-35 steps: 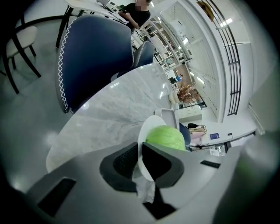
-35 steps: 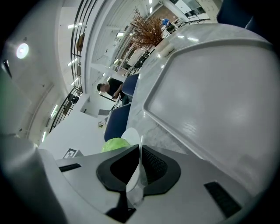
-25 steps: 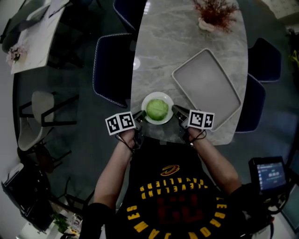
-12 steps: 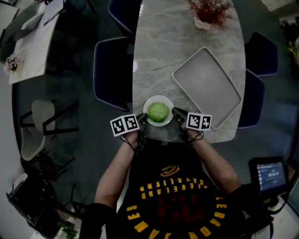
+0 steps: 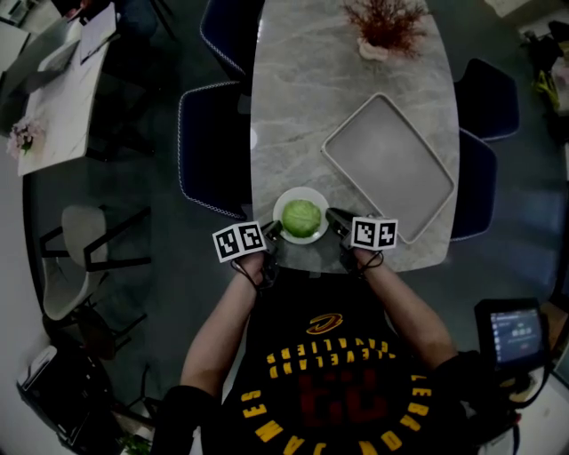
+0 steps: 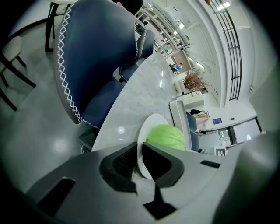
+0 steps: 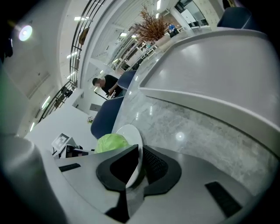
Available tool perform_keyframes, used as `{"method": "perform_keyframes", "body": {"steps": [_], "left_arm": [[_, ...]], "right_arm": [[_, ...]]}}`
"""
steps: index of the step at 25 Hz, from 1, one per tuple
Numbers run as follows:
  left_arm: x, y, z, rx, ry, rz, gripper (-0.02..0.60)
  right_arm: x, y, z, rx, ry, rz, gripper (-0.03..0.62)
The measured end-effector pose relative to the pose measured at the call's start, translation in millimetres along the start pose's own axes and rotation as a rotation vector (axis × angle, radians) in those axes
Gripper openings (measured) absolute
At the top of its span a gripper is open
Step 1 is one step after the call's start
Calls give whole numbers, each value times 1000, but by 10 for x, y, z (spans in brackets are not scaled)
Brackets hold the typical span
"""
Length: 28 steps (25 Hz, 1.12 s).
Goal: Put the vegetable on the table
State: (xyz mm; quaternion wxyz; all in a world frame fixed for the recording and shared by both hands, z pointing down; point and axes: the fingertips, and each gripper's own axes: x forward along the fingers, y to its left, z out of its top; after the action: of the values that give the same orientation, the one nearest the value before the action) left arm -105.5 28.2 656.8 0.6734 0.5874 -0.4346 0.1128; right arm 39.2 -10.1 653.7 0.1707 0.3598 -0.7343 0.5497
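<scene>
A green cabbage (image 5: 301, 217) lies on a white plate (image 5: 284, 203) near the marble table's (image 5: 311, 98) front end. My left gripper (image 5: 272, 230) is shut on the plate's left rim, and my right gripper (image 5: 333, 218) is shut on its right rim. In the left gripper view the plate's edge (image 6: 141, 144) runs between the jaws with the cabbage (image 6: 166, 136) beyond them. The right gripper view shows the plate's rim (image 7: 138, 148) clamped between the jaws and the cabbage (image 7: 111, 142) to its left.
A large grey tray (image 5: 388, 164) lies on the table right of the plate. A vase of red-brown twigs (image 5: 385, 25) stands at the far end. Dark blue chairs (image 5: 212, 147) line both sides. A person (image 7: 105, 85) sits in the background.
The plate with the cabbage, held by both grippers, has shifted slightly in the head view as the view moved closer to the table; both grips are unchanged.
</scene>
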Motion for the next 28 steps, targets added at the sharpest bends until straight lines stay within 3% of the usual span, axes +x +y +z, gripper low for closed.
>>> {"method": "perform_keyframes", "body": {"steps": [7,11,15,19,23,28], "left_arm": [[-117,9,83,139,-26,62,35],[-290,-5,206,142,-91,48,35],[-461,-177,346,180,-165,17,35],[-645,-571,450,302,-226,-22,35],[-786,-1105,481,480,-282,-77,35],[-1036,-1779,577,692,-427,-137,35]], "right_arm": [[-63,-23,45,-119,50,-89,34],[-215,-105,185,-127,9,-140,34],[-393,-31,390,-148,-60,-125,34],[-596,324,575,-240,-132,-56,34],[-829,817,757,-331,-214,32,34],[-1100,1394,998,-461,-320,135,35]]}}
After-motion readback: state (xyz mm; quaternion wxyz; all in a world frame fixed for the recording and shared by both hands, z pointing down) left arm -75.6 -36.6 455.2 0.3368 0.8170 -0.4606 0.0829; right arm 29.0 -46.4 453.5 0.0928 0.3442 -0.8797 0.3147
